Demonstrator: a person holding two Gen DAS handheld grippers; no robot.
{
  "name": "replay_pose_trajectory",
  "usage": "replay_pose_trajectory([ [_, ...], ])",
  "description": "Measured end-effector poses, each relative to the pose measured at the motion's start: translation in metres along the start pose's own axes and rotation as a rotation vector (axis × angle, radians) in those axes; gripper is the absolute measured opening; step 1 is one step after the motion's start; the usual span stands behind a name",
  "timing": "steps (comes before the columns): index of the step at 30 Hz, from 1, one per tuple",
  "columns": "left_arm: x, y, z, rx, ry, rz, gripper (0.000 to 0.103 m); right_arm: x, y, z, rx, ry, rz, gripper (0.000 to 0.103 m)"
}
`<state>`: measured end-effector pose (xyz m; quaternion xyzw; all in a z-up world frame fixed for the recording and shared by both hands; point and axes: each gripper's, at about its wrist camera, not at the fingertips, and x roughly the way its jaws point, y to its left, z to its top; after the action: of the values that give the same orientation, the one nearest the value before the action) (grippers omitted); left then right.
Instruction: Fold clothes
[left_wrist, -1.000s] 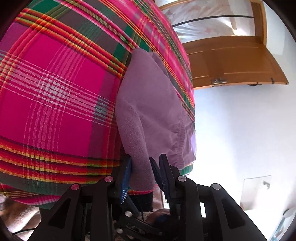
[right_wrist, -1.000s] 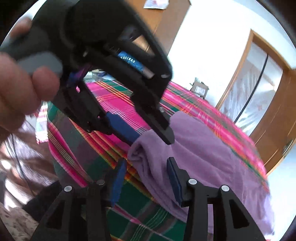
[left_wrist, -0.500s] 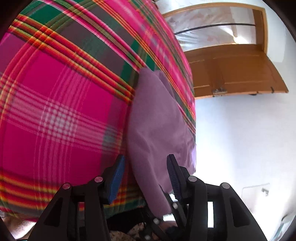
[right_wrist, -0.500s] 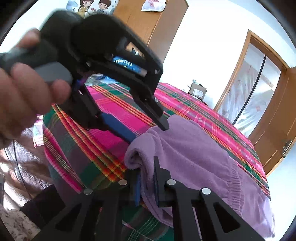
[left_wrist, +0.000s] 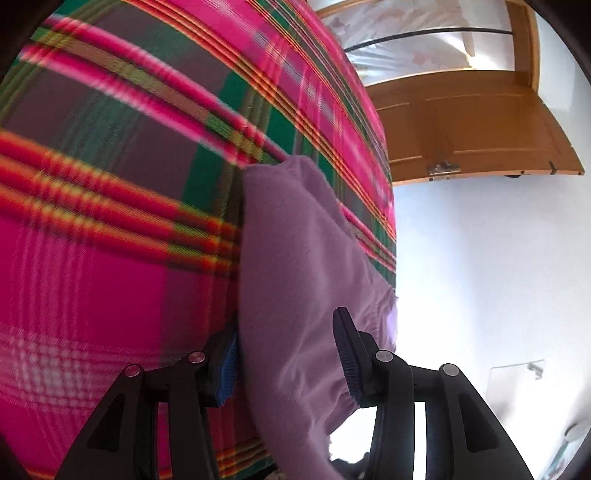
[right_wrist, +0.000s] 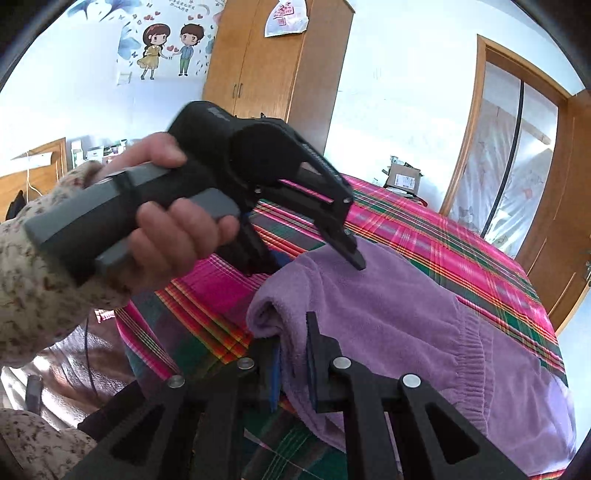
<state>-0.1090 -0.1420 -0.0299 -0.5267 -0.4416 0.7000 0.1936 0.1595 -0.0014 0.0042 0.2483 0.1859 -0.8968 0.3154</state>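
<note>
A purple fleece garment (left_wrist: 295, 258) lies folded near the corner of a bed under a pink and green plaid cover (left_wrist: 110, 258). My left gripper (left_wrist: 286, 354) is open and straddles the garment's folded edge, with cloth between its fingers. In the right wrist view a person's hand (right_wrist: 177, 229) holds the left gripper (right_wrist: 317, 264), one finger on top of the garment (right_wrist: 388, 306) and the other behind the fold. My right gripper (right_wrist: 293, 354) is shut on the near fold of the garment, lifting it slightly off the plaid cover (right_wrist: 424, 229).
A wooden door (left_wrist: 461, 122) stands open beyond the bed's end, above pale floor (left_wrist: 480, 277). A wooden wardrobe (right_wrist: 277, 62) and a cardboard box (right_wrist: 404, 179) stand behind the bed. A floral sleeve (right_wrist: 33, 295) fills the left.
My left gripper let go of the garment, widened its jaws and slid forward along the fold. My right gripper closed on the near folded edge and rose a little.
</note>
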Motion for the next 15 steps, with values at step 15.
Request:
replay_pose_trajectory([
  [15, 0.018, 0.003, 0.044, -0.018, -0.026, -0.004, 0.016, 0.03, -0.025, 0.015, 0.034, 0.04, 0.044, 0.011],
])
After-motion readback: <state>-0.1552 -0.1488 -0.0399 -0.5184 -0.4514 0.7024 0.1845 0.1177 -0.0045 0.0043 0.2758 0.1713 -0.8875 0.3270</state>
